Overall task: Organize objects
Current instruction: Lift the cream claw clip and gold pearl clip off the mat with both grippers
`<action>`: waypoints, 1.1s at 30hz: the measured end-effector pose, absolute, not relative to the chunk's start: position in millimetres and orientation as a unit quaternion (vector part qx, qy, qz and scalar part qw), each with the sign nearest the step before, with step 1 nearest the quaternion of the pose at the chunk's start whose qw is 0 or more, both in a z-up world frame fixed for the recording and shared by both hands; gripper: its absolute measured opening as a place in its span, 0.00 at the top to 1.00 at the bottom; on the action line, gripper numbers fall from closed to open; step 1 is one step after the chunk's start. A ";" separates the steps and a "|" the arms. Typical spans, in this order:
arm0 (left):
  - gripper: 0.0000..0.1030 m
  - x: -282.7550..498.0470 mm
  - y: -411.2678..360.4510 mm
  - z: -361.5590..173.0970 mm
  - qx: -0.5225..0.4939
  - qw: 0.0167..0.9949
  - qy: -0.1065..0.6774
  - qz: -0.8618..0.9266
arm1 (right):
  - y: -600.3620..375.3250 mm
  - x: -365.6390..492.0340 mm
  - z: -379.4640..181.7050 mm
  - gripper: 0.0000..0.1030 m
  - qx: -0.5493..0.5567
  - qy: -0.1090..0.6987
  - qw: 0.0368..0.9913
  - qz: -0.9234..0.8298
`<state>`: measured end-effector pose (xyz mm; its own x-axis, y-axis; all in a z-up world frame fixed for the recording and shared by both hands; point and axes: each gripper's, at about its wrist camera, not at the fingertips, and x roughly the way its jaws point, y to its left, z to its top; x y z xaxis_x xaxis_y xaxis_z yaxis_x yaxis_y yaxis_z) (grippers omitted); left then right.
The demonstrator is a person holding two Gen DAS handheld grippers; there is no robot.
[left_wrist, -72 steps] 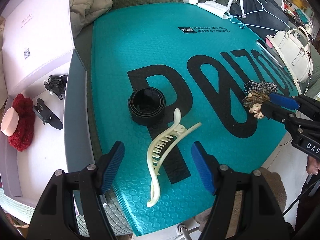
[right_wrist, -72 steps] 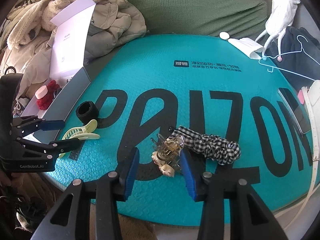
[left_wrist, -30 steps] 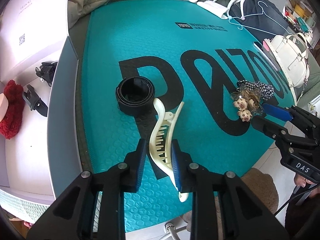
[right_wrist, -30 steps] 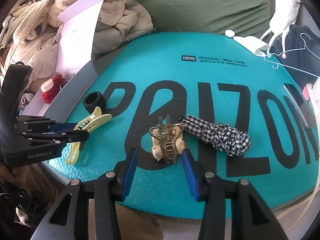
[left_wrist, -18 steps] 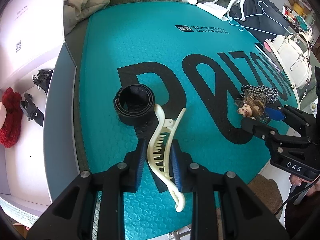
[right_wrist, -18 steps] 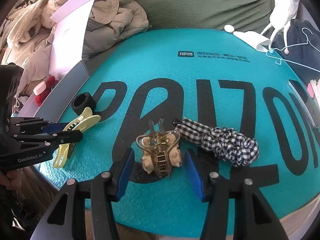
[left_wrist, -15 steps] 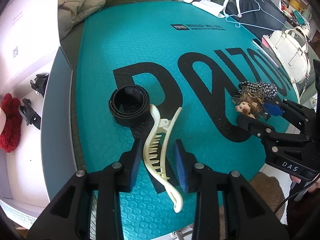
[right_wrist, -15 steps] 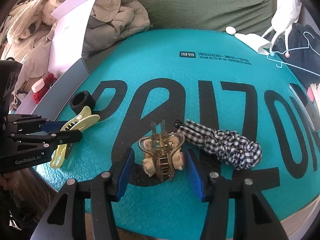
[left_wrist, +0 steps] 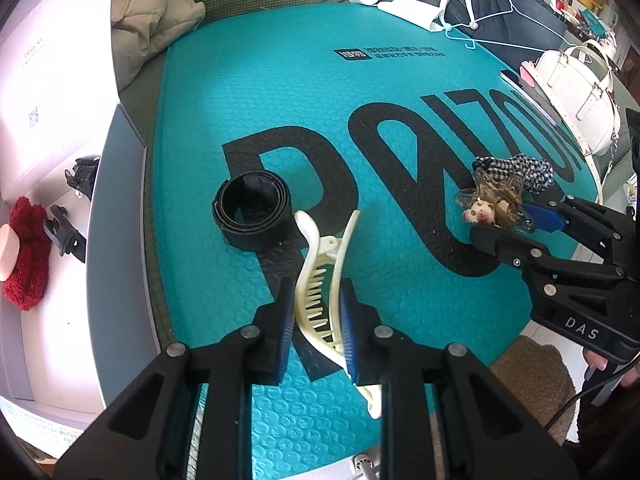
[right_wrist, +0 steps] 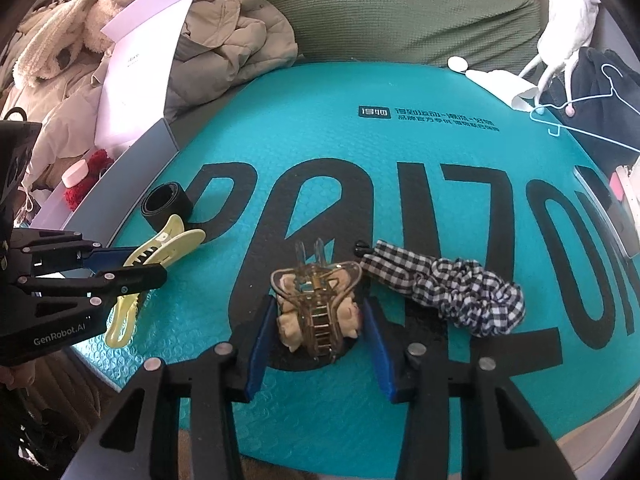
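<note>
My left gripper point(left_wrist: 318, 312) is shut on a long cream hair claw point(left_wrist: 320, 276) on the teal mat point(left_wrist: 248, 100); the claw also shows in the right wrist view point(right_wrist: 160, 248). A black coiled band point(left_wrist: 250, 216) lies just beyond it. My right gripper point(right_wrist: 316, 328) is open around a clear brown claw clip with small plush bears point(right_wrist: 316, 304), pads on either side and apart from it. A black-and-white checked scrunchie point(right_wrist: 448, 284) lies to its right.
An open white box point(left_wrist: 52, 184) at the left holds a red fluffy item point(left_wrist: 24, 256), a pink pad and black clips point(left_wrist: 64, 232). Jackets point(right_wrist: 224, 52), a hanger point(right_wrist: 580, 100) and a white handbag point(left_wrist: 576, 84) lie around the mat's far edges.
My left gripper, open around the cream claw earlier, closed on it, eased slightly, and now grips it again. My right gripper stays open around the bear clip, having edged forward.
</note>
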<state>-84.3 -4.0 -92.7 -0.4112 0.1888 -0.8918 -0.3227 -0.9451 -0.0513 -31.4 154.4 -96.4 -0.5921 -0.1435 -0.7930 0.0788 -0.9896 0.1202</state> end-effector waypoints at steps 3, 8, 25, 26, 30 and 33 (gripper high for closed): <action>0.81 -82.0 -6.2 -89.8 -0.524 0.157 0.055 0.835 | 153.1 -27.4 -91.8 0.57 0.445 -0.036 0.063 -0.893; 0.81 -76.4 -8.5 -78.9 -0.515 0.155 0.053 0.842 | 149.8 -19.7 -81.5 0.57 0.438 -0.031 0.062 -0.896; 0.81 -48.4 -31.7 -46.0 -0.495 0.150 0.037 0.855 | 133.2 -3.6 -72.4 0.57 0.426 -0.019 0.071 -0.902; 0.81 -48.0 -31.8 -45.9 -0.496 0.150 0.037 0.855 | 132.8 -4.0 -73.2 0.57 0.427 -0.018 0.071 -0.901; 0.81 -49.6 -28.0 -48.6 -0.497 0.155 0.037 0.853 | 133.3 -10.0 -83.6 0.57 0.448 -0.022 0.070 -0.891; 0.81 -50.6 -27.3 -49.7 -0.499 0.156 0.037 0.852 | 134.6 -8.9 -86.7 0.59 0.443 -0.030 0.074 -0.893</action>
